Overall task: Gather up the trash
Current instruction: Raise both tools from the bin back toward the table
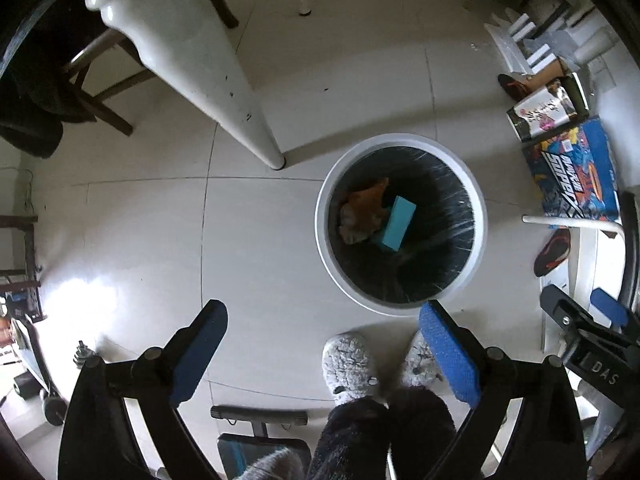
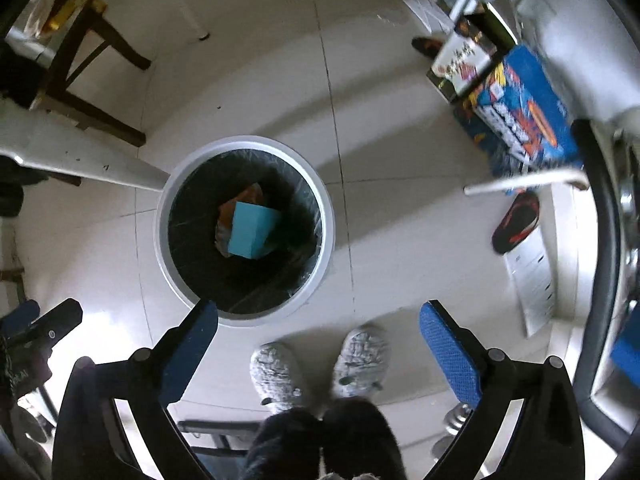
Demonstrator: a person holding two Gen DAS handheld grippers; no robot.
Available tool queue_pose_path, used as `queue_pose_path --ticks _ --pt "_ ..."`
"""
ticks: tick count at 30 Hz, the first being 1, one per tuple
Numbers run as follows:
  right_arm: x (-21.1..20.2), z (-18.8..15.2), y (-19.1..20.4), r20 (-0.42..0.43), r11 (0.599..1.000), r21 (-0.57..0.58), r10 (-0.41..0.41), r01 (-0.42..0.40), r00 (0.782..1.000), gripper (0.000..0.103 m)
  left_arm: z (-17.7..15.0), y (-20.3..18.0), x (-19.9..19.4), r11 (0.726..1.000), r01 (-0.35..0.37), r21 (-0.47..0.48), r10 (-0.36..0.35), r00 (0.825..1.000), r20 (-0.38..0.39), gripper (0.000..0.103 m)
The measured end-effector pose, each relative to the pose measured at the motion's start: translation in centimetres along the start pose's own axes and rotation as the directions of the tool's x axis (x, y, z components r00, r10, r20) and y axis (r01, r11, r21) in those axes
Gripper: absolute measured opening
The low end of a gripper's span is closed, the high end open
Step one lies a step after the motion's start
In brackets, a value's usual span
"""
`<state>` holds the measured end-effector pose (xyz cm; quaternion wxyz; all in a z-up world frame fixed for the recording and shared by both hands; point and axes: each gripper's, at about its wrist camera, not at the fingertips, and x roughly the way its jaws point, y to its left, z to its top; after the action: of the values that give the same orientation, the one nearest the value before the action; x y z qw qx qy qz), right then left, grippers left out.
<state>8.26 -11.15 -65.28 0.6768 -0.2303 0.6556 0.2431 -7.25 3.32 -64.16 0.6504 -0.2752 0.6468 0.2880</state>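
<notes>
A round white trash bin (image 1: 400,304) (image 2: 244,316) with a black liner stands on the tiled floor below both grippers. Inside it lie a teal box (image 1: 398,222) (image 2: 250,228) and an orange crumpled wrapper (image 1: 366,204) (image 2: 250,194). My left gripper (image 1: 324,320) points straight down, to the near left of the bin, open and empty. My right gripper (image 2: 318,318) also points down, just right of the bin's near rim, open with nothing between its blue pads (image 2: 448,352). The right gripper (image 1: 580,312) shows at the right edge of the left wrist view.
A person's grey fluffy slippers (image 1: 352,364) (image 2: 276,372) stand close to the bin. A white table leg (image 1: 224,92) rises left of it. Colourful boxes (image 1: 576,168) (image 2: 516,116), a shoe (image 1: 554,252) (image 2: 516,222) and wooden chair legs (image 2: 88,80) surround the spot.
</notes>
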Motion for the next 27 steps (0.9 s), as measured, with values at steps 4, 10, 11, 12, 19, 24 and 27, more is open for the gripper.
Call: queue_pose_path --ticks 4,10,11,12,19,24,27 --pt "-2.3 0.1 0.4 0.01 1.0 -0.011 -0.003 0.003 1.0 0.102 0.0 -0.1 -2.3 1.0 0.01 0.012 -0.01 1.0 0.021 0.099" --pt "-6.8 -0.3 0.8 0.014 1.0 -0.019 -0.001 0.001 1.0 0.103 -0.7 -0.2 -6.5 1.0 0.026 0.009 -0.027 0.999 0.04 0.1" --pt "-7.6 -0.4 0.9 0.012 1.0 -0.026 -0.005 0.005 1.0 0.103 -1.0 -0.1 -7.6 1.0 0.027 0.012 -0.027 0.999 0.043 0.1" --pt "-8.9 -0.6 1.0 0.011 0.999 -0.032 -0.002 0.002 1.0 0.103 -1.2 -0.1 -8.5 1.0 0.025 0.016 -0.025 0.999 0.046 0.1" --pt "-17.4 -2.0 1.7 0.03 0.998 -0.065 0.006 -0.004 1.0 0.103 -3.2 0.5 -16.8 0.999 0.028 0.02 -0.03 0.996 0.079 0.1" --pt "-24.2 -3.1 1.7 0.039 0.999 -0.047 0.023 -0.021 0.999 0.103 -4.4 1.1 -22.8 0.999 0.042 0.02 -0.044 0.994 0.101 0.1" --pt "-28.7 -3.4 1.4 0.045 0.998 -0.014 0.055 -0.055 0.997 0.103 -4.8 1.4 -26.5 0.999 0.042 0.019 -0.044 0.992 0.119 0.1"
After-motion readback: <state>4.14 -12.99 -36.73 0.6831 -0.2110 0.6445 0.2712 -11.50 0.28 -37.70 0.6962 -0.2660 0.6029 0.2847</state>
